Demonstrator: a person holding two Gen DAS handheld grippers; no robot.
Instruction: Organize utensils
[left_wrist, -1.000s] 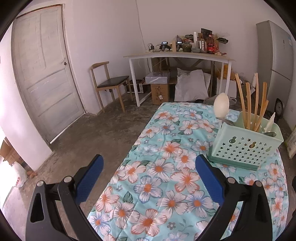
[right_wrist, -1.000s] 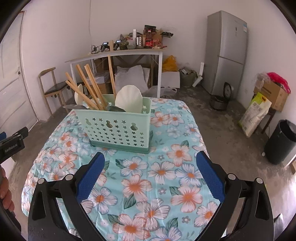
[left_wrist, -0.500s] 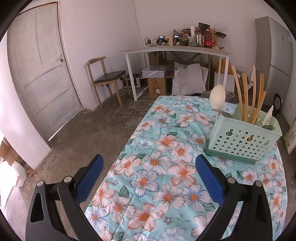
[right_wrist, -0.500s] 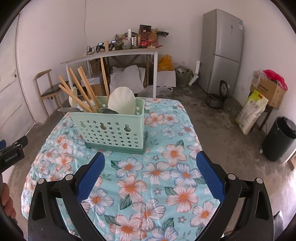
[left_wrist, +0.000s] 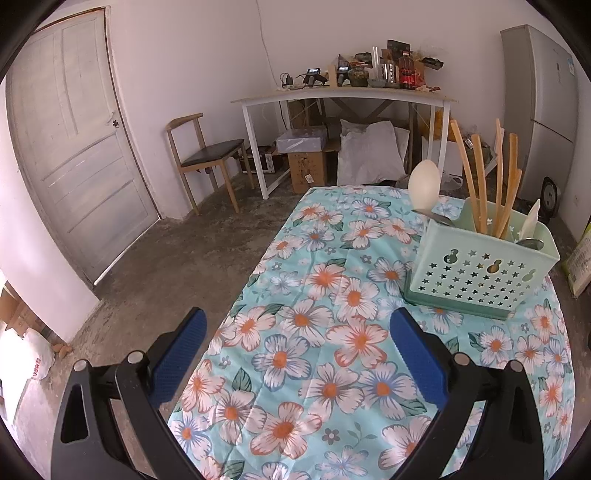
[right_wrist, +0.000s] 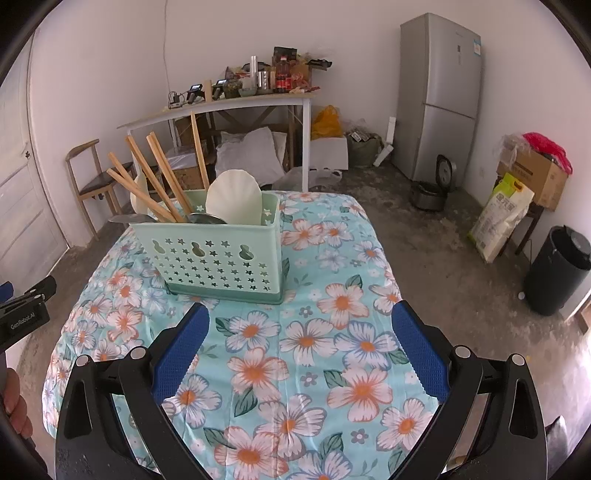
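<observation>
A mint green perforated utensil caddy (left_wrist: 480, 266) (right_wrist: 218, 254) stands on the floral tablecloth (left_wrist: 314, 350) (right_wrist: 306, 350). It holds several wooden chopsticks (left_wrist: 495, 184) (right_wrist: 155, 181), white spoons (left_wrist: 424, 182) (right_wrist: 233, 197) and metal spoons (right_wrist: 205, 218). My left gripper (left_wrist: 295, 349) is open and empty, above the table's near left part, left of the caddy. My right gripper (right_wrist: 301, 341) is open and empty, in front of the caddy. The left gripper's body shows at the left edge of the right wrist view (right_wrist: 24, 317).
A white door (left_wrist: 74, 140), a wooden chair (left_wrist: 207, 158) and a cluttered white desk (left_wrist: 343, 99) stand behind the table. A grey fridge (right_wrist: 439, 96), boxes, a sack (right_wrist: 502, 218) and a black bin (right_wrist: 557, 269) stand on the right.
Both grippers have pulled back and risen slightly from the caddy, which looks smaller and farther in both views. Both stayed open and empty.
</observation>
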